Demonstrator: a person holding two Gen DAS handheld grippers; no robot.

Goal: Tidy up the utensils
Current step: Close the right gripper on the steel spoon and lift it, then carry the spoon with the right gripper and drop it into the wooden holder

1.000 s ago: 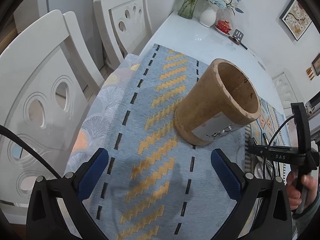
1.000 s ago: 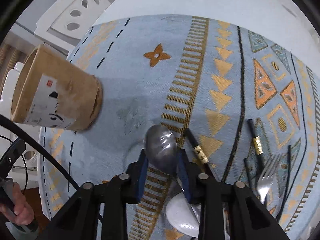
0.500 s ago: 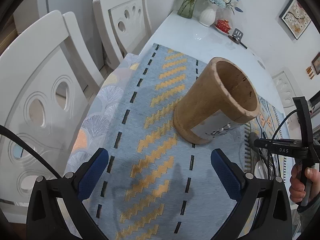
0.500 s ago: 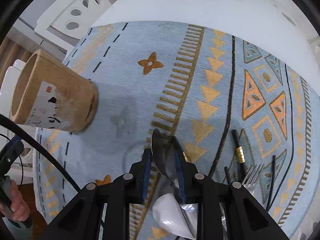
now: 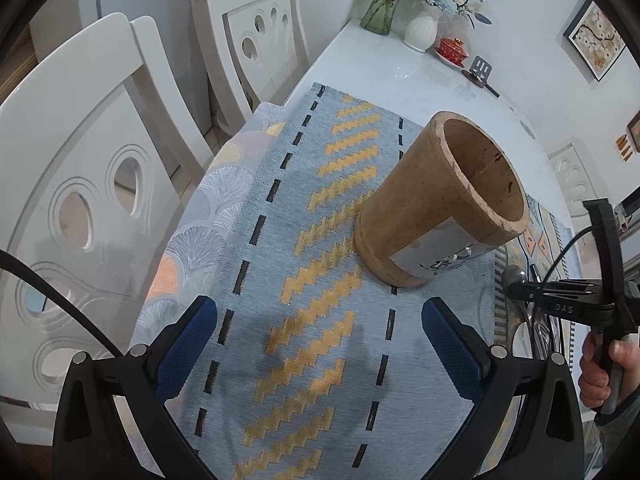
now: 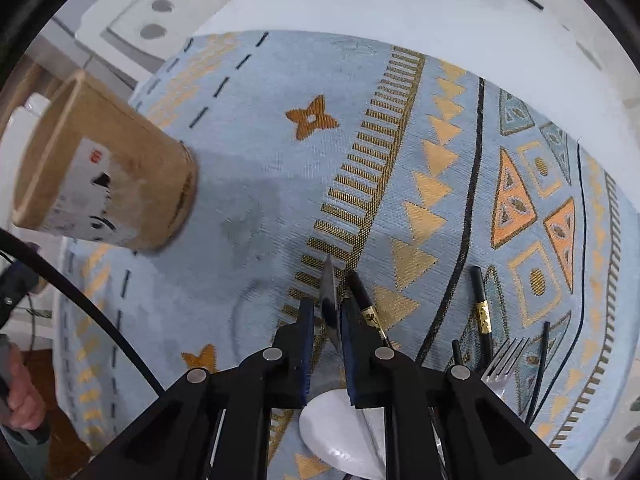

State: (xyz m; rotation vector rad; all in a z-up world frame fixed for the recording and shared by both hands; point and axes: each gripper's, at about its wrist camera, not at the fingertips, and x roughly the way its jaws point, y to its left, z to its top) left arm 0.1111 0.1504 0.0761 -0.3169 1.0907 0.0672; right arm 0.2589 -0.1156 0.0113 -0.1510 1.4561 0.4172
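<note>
A tan wooden utensil cup (image 5: pixel 440 208) stands on the blue patterned cloth (image 5: pixel 304 264); in the right wrist view the cup (image 6: pixel 100 176) is at far left. My left gripper (image 5: pixel 320 332) is open over bare cloth, short of the cup. My right gripper (image 6: pixel 326 312) points down, and its jaws have just been closing on a metal spoon (image 6: pixel 329 300). The spoon now stands edge-on between the blue pads. In the left wrist view the spoon's bowl (image 5: pixel 514 276) pokes out by the right gripper (image 5: pixel 560 300), right of the cup.
Black chopsticks with gold bands (image 6: pixel 366 300) (image 6: pixel 482 308) and a fork (image 6: pixel 504 360) lie right of the spoon. A white ceramic spoon (image 6: pixel 336 432) sits under the gripper. White chairs (image 5: pixel 92 184) line the left edge. Vases (image 5: pixel 420 28) stand far back.
The right jaws have narrowed onto the spoon, which turned from bowl-up to edge-on. The right wrist view has shifted slightly. The left gripper has stayed put.
</note>
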